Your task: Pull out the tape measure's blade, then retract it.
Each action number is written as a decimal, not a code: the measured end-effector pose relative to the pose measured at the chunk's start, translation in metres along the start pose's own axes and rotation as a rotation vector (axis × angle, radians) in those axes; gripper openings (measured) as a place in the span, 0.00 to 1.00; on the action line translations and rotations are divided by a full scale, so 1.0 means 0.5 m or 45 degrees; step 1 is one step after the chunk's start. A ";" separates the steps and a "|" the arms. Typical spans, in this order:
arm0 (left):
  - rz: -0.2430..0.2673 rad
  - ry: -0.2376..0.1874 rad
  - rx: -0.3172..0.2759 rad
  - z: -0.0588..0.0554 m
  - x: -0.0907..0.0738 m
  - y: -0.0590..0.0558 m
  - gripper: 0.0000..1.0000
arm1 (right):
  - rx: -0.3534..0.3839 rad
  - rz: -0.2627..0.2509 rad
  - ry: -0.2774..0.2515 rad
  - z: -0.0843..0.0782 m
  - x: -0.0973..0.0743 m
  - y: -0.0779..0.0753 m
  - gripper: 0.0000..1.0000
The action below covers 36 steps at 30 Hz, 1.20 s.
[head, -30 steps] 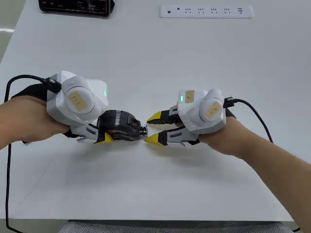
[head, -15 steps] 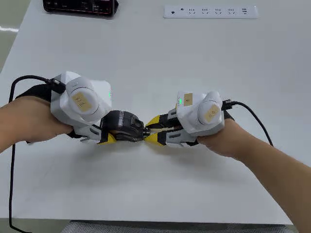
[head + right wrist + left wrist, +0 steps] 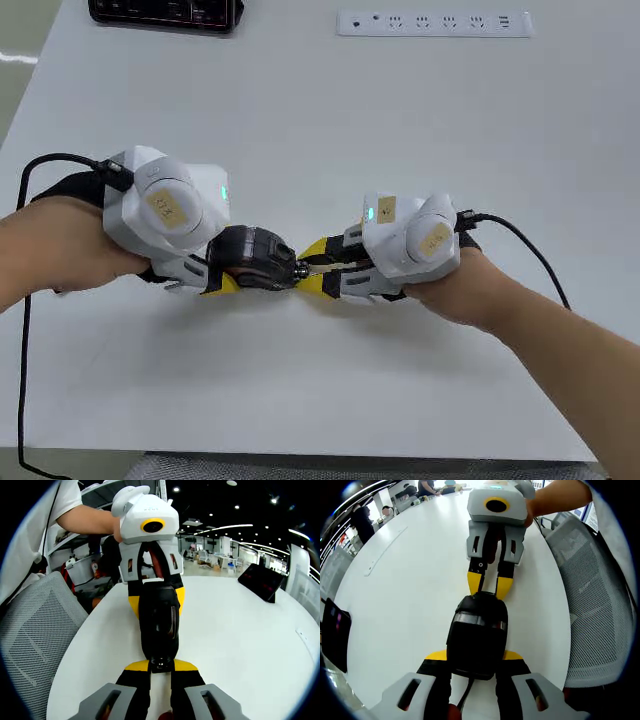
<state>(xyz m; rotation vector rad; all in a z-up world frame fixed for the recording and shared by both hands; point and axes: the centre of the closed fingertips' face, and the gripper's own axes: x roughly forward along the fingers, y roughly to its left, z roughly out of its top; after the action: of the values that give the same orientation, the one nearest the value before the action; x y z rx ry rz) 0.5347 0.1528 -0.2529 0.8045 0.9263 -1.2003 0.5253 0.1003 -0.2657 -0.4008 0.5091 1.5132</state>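
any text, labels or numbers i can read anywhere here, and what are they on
No text here can be read for certain.
On the left gripper, a tan sticker: handwritten marks, too blurred to read.
On the right gripper, two tan stickers: handwritten marks, too blurred to read.
On the tape measure: no legible print.
On the power strip: no legible markings.

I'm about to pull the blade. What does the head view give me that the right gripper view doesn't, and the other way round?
Head view: the power strip and a dark device at the table's far edge. Right gripper view: the end hook close up between the right gripper's jaws, plus a mesh chair. Both: the left gripper clamping the tape measure over the white table.
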 end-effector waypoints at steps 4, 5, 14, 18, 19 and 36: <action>0.002 0.000 -0.006 -0.002 -0.002 0.000 0.29 | 0.042 -0.015 0.001 0.002 -0.001 -0.001 0.10; 0.004 -0.002 -0.003 -0.002 -0.002 0.000 0.29 | 0.044 -0.016 0.003 0.002 -0.001 -0.001 0.10; 0.002 -0.007 -0.016 0.000 -0.001 0.002 0.29 | 0.018 -0.022 0.013 -0.002 -0.007 -0.003 0.10; 0.004 -0.015 -0.019 -0.002 -0.002 0.003 0.29 | 0.025 -0.020 0.008 -0.003 -0.013 -0.004 0.10; 0.004 -0.015 -0.018 -0.001 -0.002 0.003 0.29 | 0.020 -0.019 0.013 -0.004 -0.014 -0.004 0.10; 0.004 0.001 -0.017 0.000 -0.001 0.000 0.29 | 0.006 -0.032 0.033 -0.018 -0.041 -0.004 0.10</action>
<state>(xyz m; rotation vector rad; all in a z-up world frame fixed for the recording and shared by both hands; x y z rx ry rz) 0.5346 0.1530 -0.2526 0.7957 0.9326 -1.1904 0.5271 0.0781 -0.2622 -0.4223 0.5260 1.4837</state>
